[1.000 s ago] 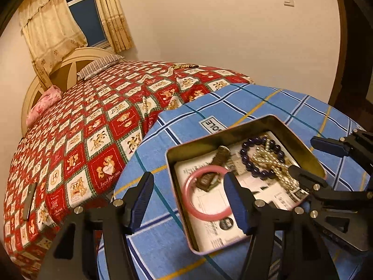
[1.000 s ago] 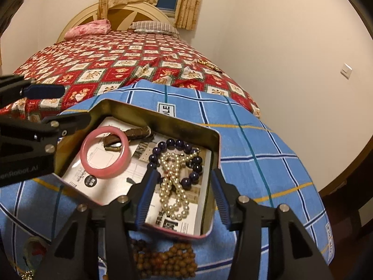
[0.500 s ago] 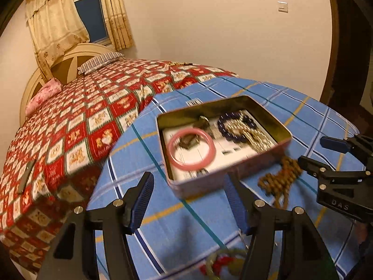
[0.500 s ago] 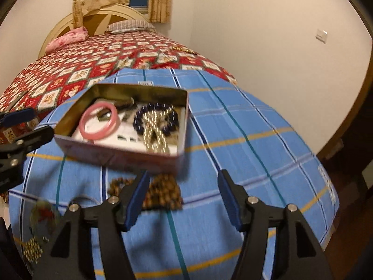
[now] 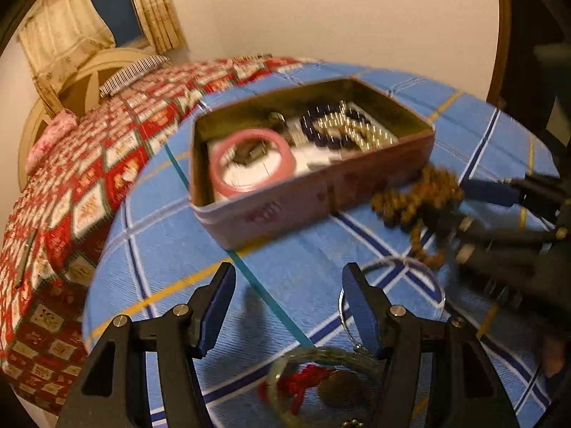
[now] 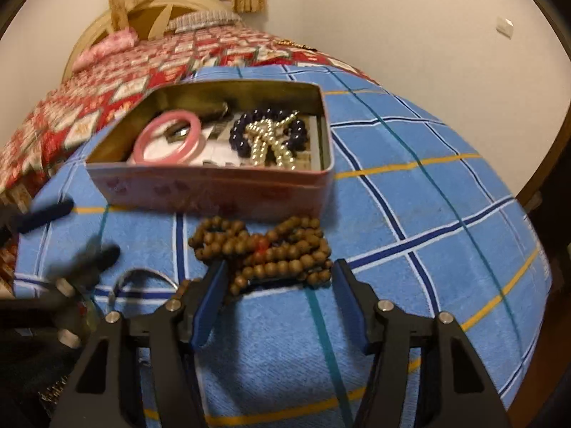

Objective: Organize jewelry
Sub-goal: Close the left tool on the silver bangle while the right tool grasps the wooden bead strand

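Left gripper [image 5: 289, 306] stands wide open, empty, above the blue checked cloth [image 5: 171, 249]; right gripper [image 6: 278, 303] likewise wide open, its fingertips flanking the brown bead string [image 6: 264, 253], not clamped on it; the string lies just before the open tin [image 6: 214, 185], which contains a pink bangle [image 6: 167, 139], dark beads [image 6: 239, 135] and pearls [image 6: 267, 142].

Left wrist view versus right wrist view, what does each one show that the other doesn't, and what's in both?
Only the left wrist view shows the green bangle with red cord lying at the base of the open left hand-held gripper. Only the right wrist view shows the red bead within the brown bead strand, which lies between the fingers of the open right hand-held gripper. Both show the tin, holding the pink bangle, dark bead bracelet and pearls, plus the clear bangle on the blue checked cloth.
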{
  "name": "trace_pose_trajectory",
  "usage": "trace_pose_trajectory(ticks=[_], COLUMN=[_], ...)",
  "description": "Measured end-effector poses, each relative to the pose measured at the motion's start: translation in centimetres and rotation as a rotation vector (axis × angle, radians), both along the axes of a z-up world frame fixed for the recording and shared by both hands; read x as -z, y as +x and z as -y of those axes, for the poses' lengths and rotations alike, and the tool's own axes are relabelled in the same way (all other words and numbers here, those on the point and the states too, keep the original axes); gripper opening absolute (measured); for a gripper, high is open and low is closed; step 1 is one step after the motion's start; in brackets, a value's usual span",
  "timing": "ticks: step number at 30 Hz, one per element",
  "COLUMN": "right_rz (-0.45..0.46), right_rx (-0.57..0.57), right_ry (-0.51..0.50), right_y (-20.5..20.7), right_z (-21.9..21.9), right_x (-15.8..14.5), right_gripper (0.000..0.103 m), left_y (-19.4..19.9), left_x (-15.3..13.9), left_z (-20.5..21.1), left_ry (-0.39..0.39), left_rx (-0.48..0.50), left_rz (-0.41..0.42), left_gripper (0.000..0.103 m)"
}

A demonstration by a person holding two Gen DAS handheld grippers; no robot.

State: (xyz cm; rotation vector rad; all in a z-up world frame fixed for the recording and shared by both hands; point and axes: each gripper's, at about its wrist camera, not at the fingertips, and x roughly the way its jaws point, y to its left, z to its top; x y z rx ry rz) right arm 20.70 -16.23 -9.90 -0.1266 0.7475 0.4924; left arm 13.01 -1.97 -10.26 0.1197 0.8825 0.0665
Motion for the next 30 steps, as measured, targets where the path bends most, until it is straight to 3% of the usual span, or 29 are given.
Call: trace_pose_trajectory(ticks=[6,15,16,20,25,30], right_rz=[-0.032,-0.016,-0.017,-0.017,0.019,0.052], right_rx=[0.030,0.043,0.047,0.051,0.041,0.033], right_ry=[-0.003,-0.037,-0.035,-0.025,-0.003,0.019], right_y=[0.5,0.1,0.0,-0.2,-0.9,-1.9], right_z=[1.5,2.5,2.8,3.6,3.6,4.0], right_x=[0.5,0.7,0.7,0.8,0.2,-0.5], right_gripper=[0.028,0.024,0.024,0.023,0.021,0.021], left_y=[0.6,0.6,0.6,0.7,0.3,-0.5], left_x=[0.0,0.9,0.9,0.7,0.4,-1.4], left_z=[0.4,0.8,0.7,1.2,1.2,0.8], left_ry=[0.007,-0.043,-0.046,-0.052,-0.068,-0.068], left_rx=[0.020,0.057,0.056,0.096,0.101,0.092], left_rz=[0.000,-0.057,-0.058,-0.068,-0.053,0.006], left_gripper=[0.063,0.063,0.058,0.010,0.002,0.002])
